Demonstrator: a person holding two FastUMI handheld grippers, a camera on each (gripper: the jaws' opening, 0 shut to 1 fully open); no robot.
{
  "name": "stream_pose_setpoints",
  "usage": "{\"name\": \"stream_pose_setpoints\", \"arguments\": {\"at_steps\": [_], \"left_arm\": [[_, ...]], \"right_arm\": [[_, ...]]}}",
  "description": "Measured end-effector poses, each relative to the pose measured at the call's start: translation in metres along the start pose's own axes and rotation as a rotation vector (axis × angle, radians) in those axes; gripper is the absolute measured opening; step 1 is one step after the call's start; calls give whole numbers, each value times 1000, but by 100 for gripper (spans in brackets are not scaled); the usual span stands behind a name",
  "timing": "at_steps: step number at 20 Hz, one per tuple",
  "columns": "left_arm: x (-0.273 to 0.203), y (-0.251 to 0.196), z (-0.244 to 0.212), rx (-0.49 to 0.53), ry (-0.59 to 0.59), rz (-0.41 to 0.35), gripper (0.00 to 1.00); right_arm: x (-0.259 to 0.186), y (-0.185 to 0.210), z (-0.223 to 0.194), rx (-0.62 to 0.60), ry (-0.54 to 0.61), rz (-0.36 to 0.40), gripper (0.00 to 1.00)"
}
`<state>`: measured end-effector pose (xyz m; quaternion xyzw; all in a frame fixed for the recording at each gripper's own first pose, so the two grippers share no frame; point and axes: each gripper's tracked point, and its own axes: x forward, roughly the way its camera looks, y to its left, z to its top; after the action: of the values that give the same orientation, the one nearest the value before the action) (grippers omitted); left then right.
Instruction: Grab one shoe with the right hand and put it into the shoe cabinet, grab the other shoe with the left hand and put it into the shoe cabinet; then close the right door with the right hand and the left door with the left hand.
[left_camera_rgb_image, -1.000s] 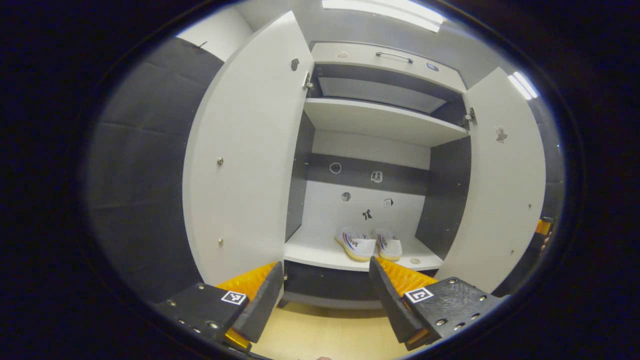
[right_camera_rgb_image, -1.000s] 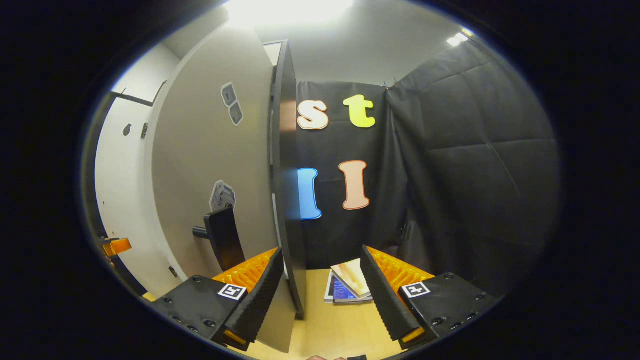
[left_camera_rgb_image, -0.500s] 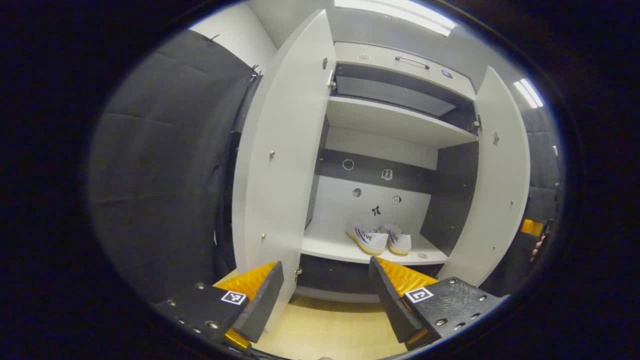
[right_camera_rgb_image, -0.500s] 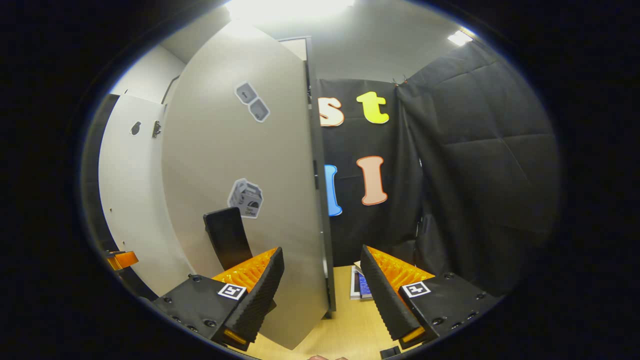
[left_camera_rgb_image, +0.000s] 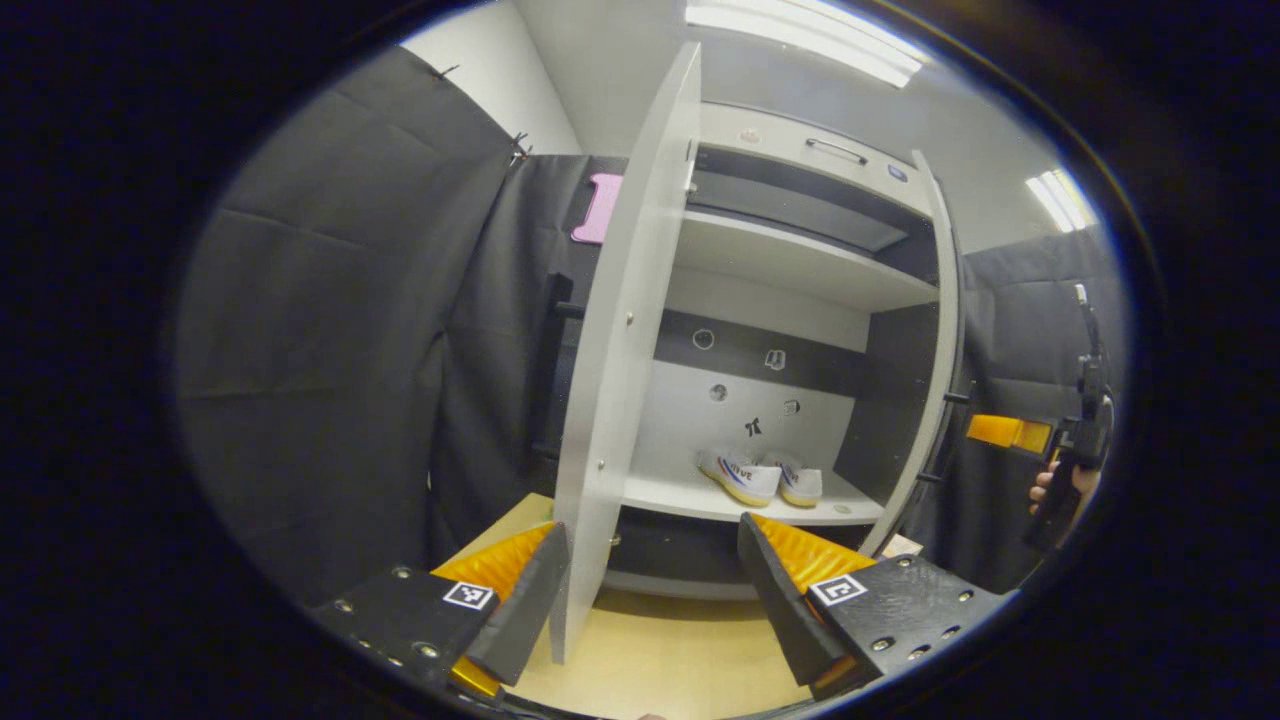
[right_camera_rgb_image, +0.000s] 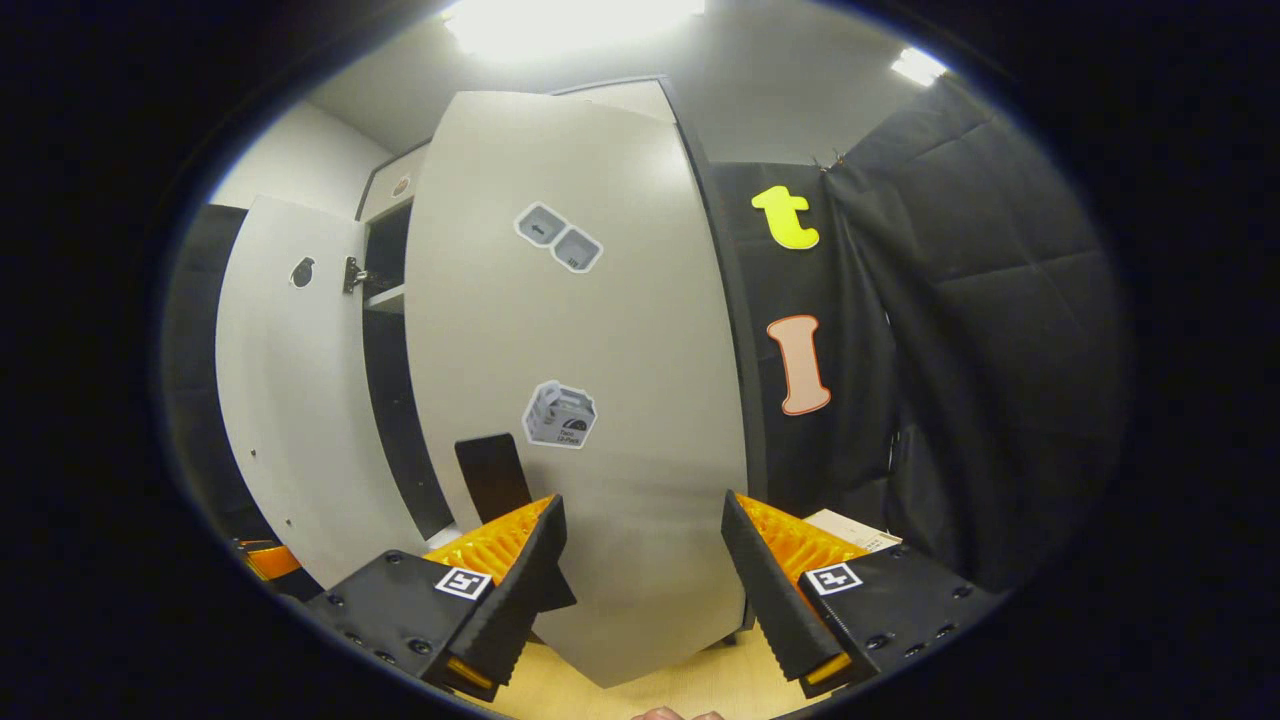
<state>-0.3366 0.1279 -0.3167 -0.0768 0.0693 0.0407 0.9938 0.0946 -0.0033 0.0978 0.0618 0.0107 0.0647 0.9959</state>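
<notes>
A: We keep our right claw (right_camera_rgb_image: 640, 590) spread wide against the right door (right_camera_rgb_image: 590, 400), so it pushes.
B: Our left claw (left_camera_rgb_image: 650, 590) gapes beside the left door (left_camera_rgb_image: 620, 400); both shoes (left_camera_rgb_image: 760, 478) sit inside the cabinet (left_camera_rgb_image: 800, 265).

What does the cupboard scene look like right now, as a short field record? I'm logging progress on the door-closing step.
shoes: pair of white sneakers side by side on the lower shelf of the white shoe cabinet
left door: white panel standing open, seen nearly edge-on
right door: white panel with stickers, partly swung, not yet shut
left hand-held gripper: open, left door's lower edge between its fingers
right hand-held gripper: open, close to the right door's outer face
floor: light wood
</notes>
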Motion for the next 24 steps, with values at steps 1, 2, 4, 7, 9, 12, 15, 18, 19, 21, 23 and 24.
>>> {"name": "stream_pose_setpoints", "arguments": {"at_steps": [1, 2, 4, 7, 9, 12, 15, 18, 19, 21, 23, 24], "left_arm": [[-6, 9, 1, 9, -6, 8, 100], [-10, 19, 0, 15, -12, 16, 100], [-20, 41, 5, 23, -22, 44, 100], [-31, 80, 18, 46, -43, 102, 100], [-37, 106, 28, 55, -54, 137, 98], [-28, 145, 47, 71, -74, 178, 100], [-14, 172, 61, 91, -83, 187, 98], [2, 190, 73, 75, -107, 173, 97], [9, 193, 77, 64, -114, 160, 100], [24, 194, 87, 50, -124, 119, 97], [42, 192, 94, 32, -124, 61, 100], [50, 192, 101, 21, -138, 36, 97]], "right_arm": [[-2, 4, -6, -12, 9, -1, 98], [-4, 7, -13, -18, 18, 0, 98], [-8, 16, -27, -12, 41, 4, 98], [-13, 26, -42, 3, 71, 9, 98], [-15, 32, -52, 5, 87, 9, 98], [-21, 33, -64, -17, 102, -3, 98], [-29, 31, -75, -32, 126, -19, 98], [-36, 26, -86, -34, 153, -41, 98], [-39, 24, -88, -34, 163, -49, 98], [-44, 19, -92, -39, 173, -65, 98], [-48, 14, -96, -42, 186, -86, 98], [-50, 12, -98, -40, 192, -94, 98]]}}
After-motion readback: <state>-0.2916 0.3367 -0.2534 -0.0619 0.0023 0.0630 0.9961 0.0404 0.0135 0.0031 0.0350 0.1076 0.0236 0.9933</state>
